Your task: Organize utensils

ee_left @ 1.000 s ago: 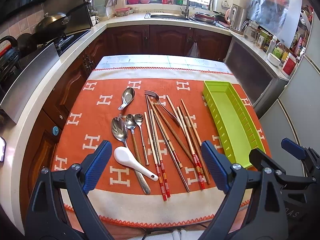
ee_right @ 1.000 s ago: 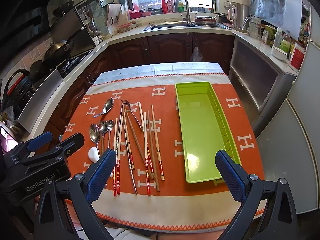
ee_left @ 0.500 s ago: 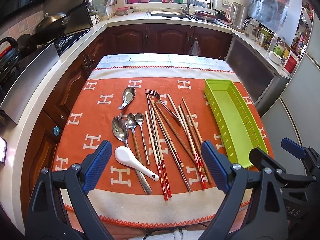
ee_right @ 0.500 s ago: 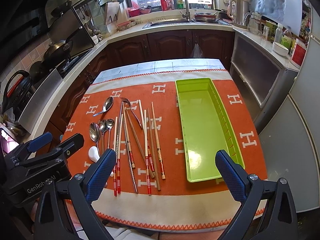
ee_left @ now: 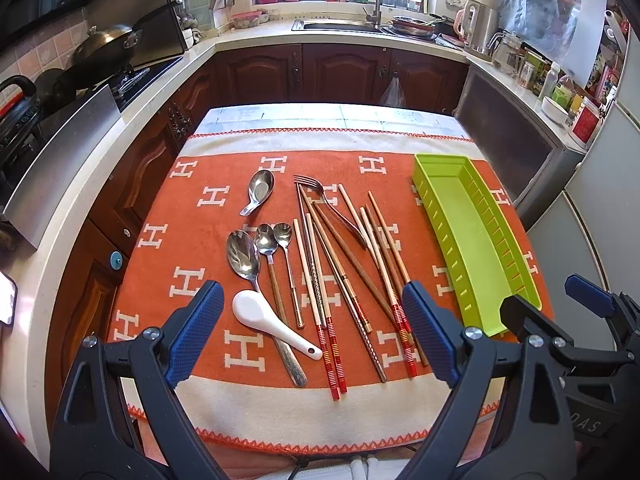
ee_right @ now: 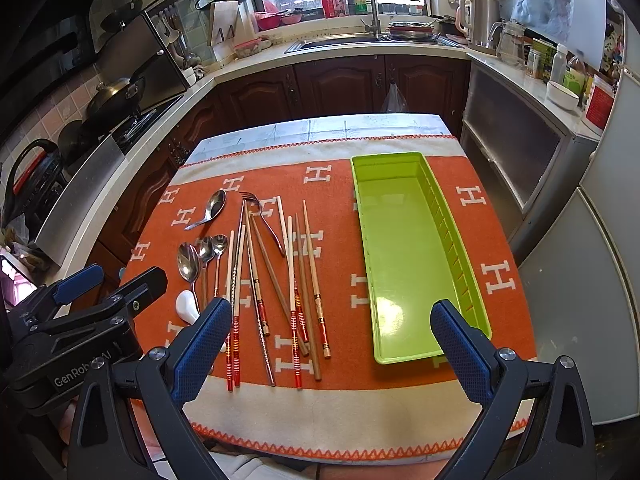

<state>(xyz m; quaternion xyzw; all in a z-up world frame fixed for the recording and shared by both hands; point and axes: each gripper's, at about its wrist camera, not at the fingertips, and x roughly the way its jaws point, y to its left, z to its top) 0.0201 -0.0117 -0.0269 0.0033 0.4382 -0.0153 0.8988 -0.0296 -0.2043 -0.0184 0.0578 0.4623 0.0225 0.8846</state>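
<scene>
Both grippers, left gripper (ee_left: 312, 336) and right gripper (ee_right: 332, 344), hang wide open, holding nothing. Chopsticks (ee_left: 344, 276), spoons (ee_left: 256, 248) and a fork (ee_left: 328, 208) lie loose on the orange cloth (ee_left: 192, 240), left of the empty green tray (ee_right: 404, 260).

A wok (ee_left: 106, 42) sits on the stove by the worktop's left edge; a kettle (ee_right: 478, 20) stands beside the sink (ee_right: 340, 42).

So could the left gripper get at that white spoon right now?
Probably yes. The left gripper is open and empty, and the white spoon lies uncovered just ahead, though its handle rests across a metal spoon.
</scene>
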